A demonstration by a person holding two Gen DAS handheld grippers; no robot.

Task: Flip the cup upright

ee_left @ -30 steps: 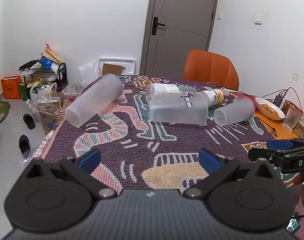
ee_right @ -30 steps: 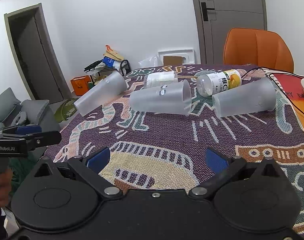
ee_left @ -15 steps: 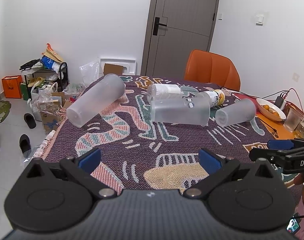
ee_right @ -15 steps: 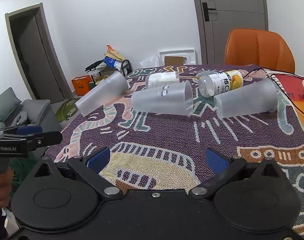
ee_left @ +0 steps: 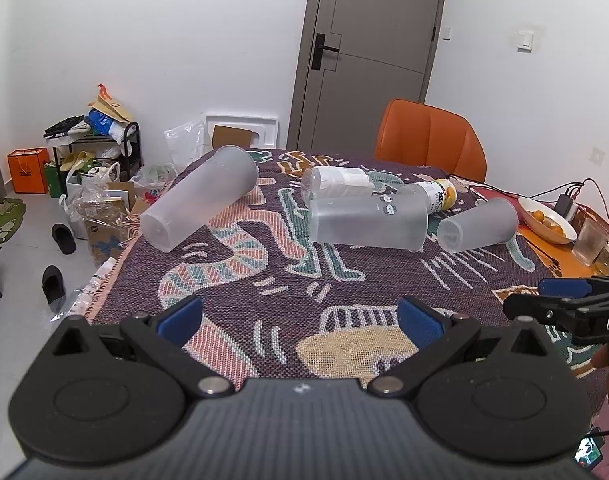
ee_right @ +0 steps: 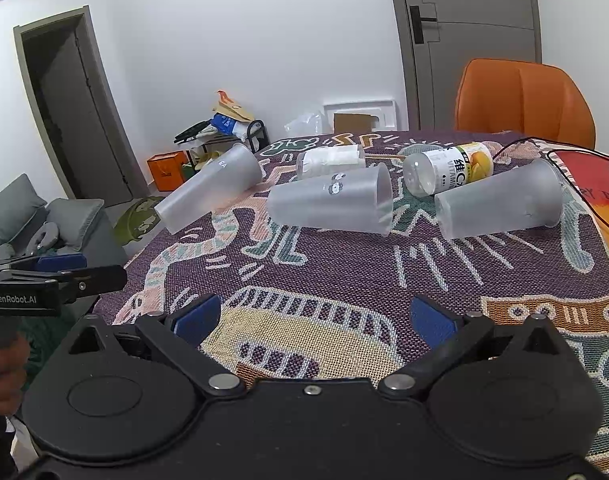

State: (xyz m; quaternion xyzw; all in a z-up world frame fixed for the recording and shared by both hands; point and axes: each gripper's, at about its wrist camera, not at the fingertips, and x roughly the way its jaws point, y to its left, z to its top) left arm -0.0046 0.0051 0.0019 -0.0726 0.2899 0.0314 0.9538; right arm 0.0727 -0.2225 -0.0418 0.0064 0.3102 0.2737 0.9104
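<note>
Three frosted, translucent plastic cups lie on their sides on a table covered by a coarse woven cloth with cartoon figures in purple, pink, teal and cream. The left cup is a long taper, its closed base toward the near left edge. The middle cup bears two small printed faces and lies crosswise, mouth to the right. The right cup is shorter and points its base at the camera. Behind them lie two clear bottles, one with a white label and one with a yellow label; the middle cup partly hides both. The left tongs stand wide open over the cloth, blue pads apart and holding nothing. The right tongs are likewise spread wide and empty, well short of the cups. An orange chair stands beyond the table, and a bowl of small orange fruit sits at the right, partly cut off in the right view.
</note>
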